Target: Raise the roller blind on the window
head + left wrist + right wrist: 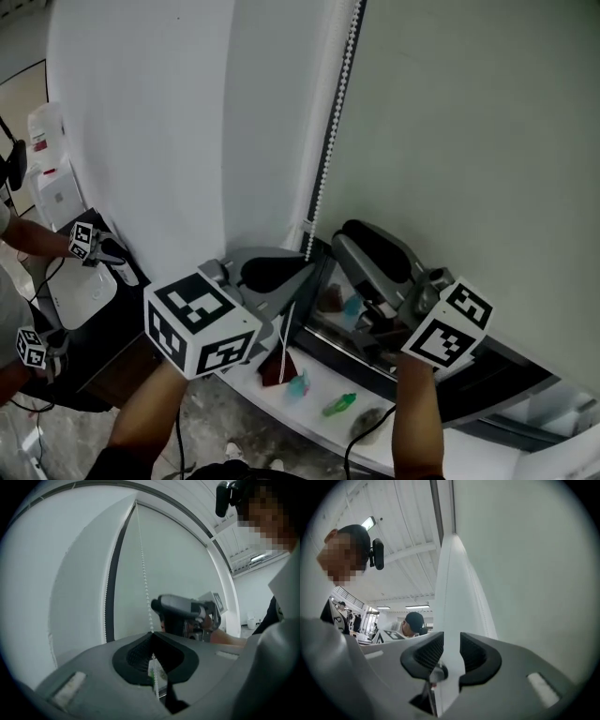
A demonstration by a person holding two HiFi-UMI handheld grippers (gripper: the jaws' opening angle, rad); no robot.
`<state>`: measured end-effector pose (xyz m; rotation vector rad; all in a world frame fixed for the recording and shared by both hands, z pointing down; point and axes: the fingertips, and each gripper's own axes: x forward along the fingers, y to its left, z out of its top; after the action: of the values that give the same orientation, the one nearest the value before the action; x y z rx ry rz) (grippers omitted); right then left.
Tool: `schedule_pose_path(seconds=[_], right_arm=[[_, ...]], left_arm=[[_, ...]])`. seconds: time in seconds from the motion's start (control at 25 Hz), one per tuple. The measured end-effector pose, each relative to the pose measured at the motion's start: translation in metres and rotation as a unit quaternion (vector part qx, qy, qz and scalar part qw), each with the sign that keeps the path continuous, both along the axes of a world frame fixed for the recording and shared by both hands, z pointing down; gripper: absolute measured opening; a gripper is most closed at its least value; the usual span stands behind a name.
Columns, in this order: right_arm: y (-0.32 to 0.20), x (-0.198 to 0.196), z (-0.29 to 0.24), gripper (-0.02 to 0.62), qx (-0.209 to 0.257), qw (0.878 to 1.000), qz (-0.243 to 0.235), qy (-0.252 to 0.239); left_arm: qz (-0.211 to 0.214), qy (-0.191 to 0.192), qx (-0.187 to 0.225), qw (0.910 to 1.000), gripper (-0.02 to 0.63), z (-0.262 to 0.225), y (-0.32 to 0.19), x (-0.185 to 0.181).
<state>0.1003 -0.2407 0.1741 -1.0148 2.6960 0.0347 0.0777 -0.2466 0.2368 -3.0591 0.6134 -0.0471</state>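
Note:
The grey-green roller blind (469, 122) covers the window, with its white bead chain (336, 122) hanging along the left edge beside a dark frame strip. In the left gripper view the chain (144, 578) runs down into my left gripper (151, 637), whose jaws are shut on it. In the head view my left gripper (305, 267) meets the chain's lower end. My right gripper (342, 241) is just right of the chain, in front of the blind. The right gripper view shows my right gripper (451, 651) open, with only the white wall edge showing through the gap.
A white wall (159, 141) stands left of the window. On the sill (412, 450) lie a green item (339, 404), a teal one (298, 384) and a dark red piece (277, 367). At far left another person holds marker-cube grippers (82, 239) over a dark table with a white device (80, 295).

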Motion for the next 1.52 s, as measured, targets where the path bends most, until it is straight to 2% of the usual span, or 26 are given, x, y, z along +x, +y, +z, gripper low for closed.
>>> schedule_pose_path(seconds=[0.16, 0.32, 0.48, 0.52, 0.6, 0.68, 0.8, 0.92, 0.96, 1.04, 1.12, 1.24, 1.36, 1.52], right_arm=[[0.000, -0.026, -0.031, 0.115, 0.014, 0.999, -0.037, 0.026], [-0.004, -0.036, -0.048, 0.115, 0.019, 0.998, -0.040, 0.048], [-0.013, -0.044, -0.050, 0.112, 0.015, 0.997, -0.041, 0.059], [-0.014, -0.046, -0.050, 0.107, 0.016, 0.997, -0.038, 0.063], [-0.015, -0.048, -0.048, 0.031, 0.020, 0.997, -0.032, 0.069], [-0.015, -0.051, -0.042, 0.028, 0.019, 0.996, -0.030, 0.079], [-0.016, -0.052, -0.038, 0.011, 0.007, 0.997, -0.034, 0.072], [-0.012, -0.050, -0.038, 0.008, 0.014, 0.997, -0.018, 0.075], [-0.011, -0.048, -0.037, 0.006, 0.018, 0.997, -0.009, 0.078], [-0.011, -0.046, -0.036, 0.006, 0.017, 0.998, -0.008, 0.066], [-0.015, -0.043, -0.032, 0.006, 0.009, 0.998, -0.011, 0.054], [-0.015, -0.038, -0.016, 0.006, -0.009, 0.998, -0.015, 0.053], [-0.010, -0.033, -0.003, 0.006, -0.016, 0.999, -0.017, 0.043], [-0.005, -0.043, 0.019, 0.006, -0.024, 0.998, -0.020, 0.051]], left_arm=[[0.002, -0.012, -0.006, 0.9999, 0.012, 0.018, 0.006, 0.001], [0.001, -0.043, -0.022, 0.9988, 0.012, 0.049, 0.012, 0.003], [0.009, -0.083, -0.058, 0.9948, 0.014, 0.096, 0.013, 0.006], [0.008, -0.090, -0.067, 0.9937, 0.014, 0.108, 0.013, 0.005], [0.005, -0.097, -0.087, 0.9915, 0.014, 0.129, 0.011, 0.000], [0.005, -0.098, -0.101, 0.9901, 0.014, 0.140, 0.011, -0.003], [0.002, -0.112, -0.091, 0.9896, 0.014, 0.143, 0.009, -0.001], [-0.007, -0.151, -0.048, 0.9873, 0.015, 0.144, 0.010, -0.002], [-0.009, -0.153, -0.040, 0.9874, 0.015, 0.142, 0.011, -0.003], [-0.008, -0.118, -0.039, 0.9921, 0.022, 0.125, 0.013, -0.008], [-0.004, -0.055, -0.042, 0.9976, 0.105, 0.092, 0.015, -0.015], [-0.007, 0.026, -0.035, 0.9990, 0.114, 0.030, 0.020, -0.027], [-0.015, 0.063, -0.021, 0.9977, 0.114, -0.020, 0.021, -0.034], [-0.024, 0.094, -0.020, 0.9951, 0.114, -0.054, 0.014, -0.038]])
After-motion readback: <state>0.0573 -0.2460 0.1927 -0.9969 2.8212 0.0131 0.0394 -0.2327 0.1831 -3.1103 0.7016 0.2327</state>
